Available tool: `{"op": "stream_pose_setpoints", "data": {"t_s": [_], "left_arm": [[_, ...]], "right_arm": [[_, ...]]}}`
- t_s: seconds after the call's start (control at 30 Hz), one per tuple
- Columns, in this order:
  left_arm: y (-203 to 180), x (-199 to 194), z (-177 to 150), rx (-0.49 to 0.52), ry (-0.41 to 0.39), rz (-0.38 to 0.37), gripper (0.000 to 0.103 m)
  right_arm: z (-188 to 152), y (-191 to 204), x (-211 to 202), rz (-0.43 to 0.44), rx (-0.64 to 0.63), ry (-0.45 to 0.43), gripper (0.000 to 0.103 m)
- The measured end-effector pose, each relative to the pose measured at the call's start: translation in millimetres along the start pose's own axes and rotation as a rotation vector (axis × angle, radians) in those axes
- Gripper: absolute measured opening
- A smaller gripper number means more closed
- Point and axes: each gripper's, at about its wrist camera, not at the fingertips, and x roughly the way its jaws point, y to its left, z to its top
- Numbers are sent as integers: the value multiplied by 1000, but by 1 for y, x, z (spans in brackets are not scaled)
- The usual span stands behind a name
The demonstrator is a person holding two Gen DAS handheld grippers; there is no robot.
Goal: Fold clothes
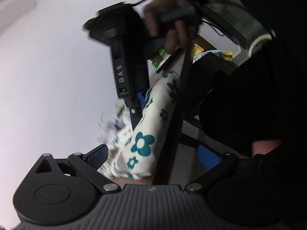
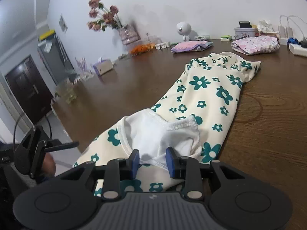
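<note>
Right tool (image 2: 152, 161) clamps the floral garment's (image 2: 209, 95) white hem (left tool (image 1: 161, 153) gapes beside it).

one cream garment with teal flowers (image 2: 207, 95) is counted on the bench (image 2: 268, 134). two folded garments are seen behind it, one purple (image 2: 191, 46) and one pink-patterned (image 2: 255, 45). one tissue box (image 2: 102, 68), one bunch of flowers (image 2: 103, 18) and one white round figurine (image 2: 183, 29) are counted. two tongs are seen, left (image 2: 63, 145) and right (image 2: 152, 161).
</note>
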Motion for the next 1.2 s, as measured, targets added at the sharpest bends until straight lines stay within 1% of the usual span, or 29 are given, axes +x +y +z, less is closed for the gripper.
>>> {"op": "stream_pose_setpoints", "data": {"t_s": [0.03, 0.1, 0.17, 0.27, 0.3, 0.33, 0.37, 0.4, 0.43, 0.47, 0.5, 0.53, 0.63, 0.67, 0.73, 0.83, 0.9, 0.93, 0.97, 1.0, 1.03, 1.07, 1.1, 1.13, 1.17, 1.2], "left_arm": [[-1, 2, 0, 10, -11, -9, 99], [1, 6, 0, 2, -19, -36, 92], [5, 10, 0, -16, -30, -56, 91], [14, 17, -1, -65, -22, -108, 80], [17, 19, -1, -83, -17, -127, 79], [20, 22, -2, -101, -13, -147, 78], [25, 24, -3, -120, -10, -165, 77], [30, 26, -4, -141, -7, -180, 75], [34, 28, -5, -163, -4, -195, 75], [40, 30, -6, -190, -2, -213, 75], [45, 32, -8, -221, 0, -234, 75], [50, 34, -9, -244, 6, -256, 75], [59, 40, -11, -281, 17, -312, 75], [61, 41, -11, -287, 20, -328, 75], [67, 42, -9, -306, 27, -361, 75], [73, 41, -5, -321, 34, -403, 75], [73, 45, -4, -345, 39, -430, 75], [74, 47, -3, -362, 43, -444, 75], [75, 48, -2, -381, 47, -456, 75], [77, 49, -1, -399, 52, -463, 74], [79, 47, -2, -411, 54, -461, 74], [80, 45, -2, -417, 52, -454, 74], [81, 43, -3, -414, 46, -435, 74], [80, 40, -3, -398, 34, -403, 76], [78, 36, -4, -375, 23, -362, 79], [75, 32, -5, -350, 18, -326, 79]], "right_arm": [[-1, 2, -2, -2, -3, 7, 27], [-4, 5, -6, -3, -6, 17, 28], [-8, 7, -11, -1, -7, 22, 28], [-11, 4, -20, 29, -6, 36, 28], [-10, 2, -24, 39, -9, 38, 29], [-10, 4, -29, 34, -42, 33, 29], [-11, 11, -40, 9, -115, 13, 32], [-15, 21, -53, -9, -211, -21, 43], [-20, 32, -66, -25, -311, -59, 51], [-28, 41, -78, -23, -417, -101, 70], [-37, 50, -89, -18, -526, -143, 78], [-46, 58, -94, -13, -624, -155, 77], [-68, 73, -85, -10, -872, -50, 74], [-74, 74, -79, -24, -936, -14, 72], [-85, 77, -64, -93, -1066, 26, 69], [-91, 78, -50, -130, -1205, 30, 69], [-94, 79, -41, -135, -1258, 34, 69], [-97, 79, -37, -142, -1280, 39, 66], [-100, 78, -32, -146, -1290, 55, 59], [-101, 76, -31, -143, -1272, 62, 57], [-101, 74, -30, -137, -1249, 65, 54], [-97, 72, -33, -126, -1199, 64, 47], [-92, 70, -37, -113, -1143, 62, 40], [-87, 68, -41, -97, -1082, 66, 35], [-80, 66, -46, -77, -1019, 69, 27], [-76, 63, -50, -49, -969, 79, 25]]}}
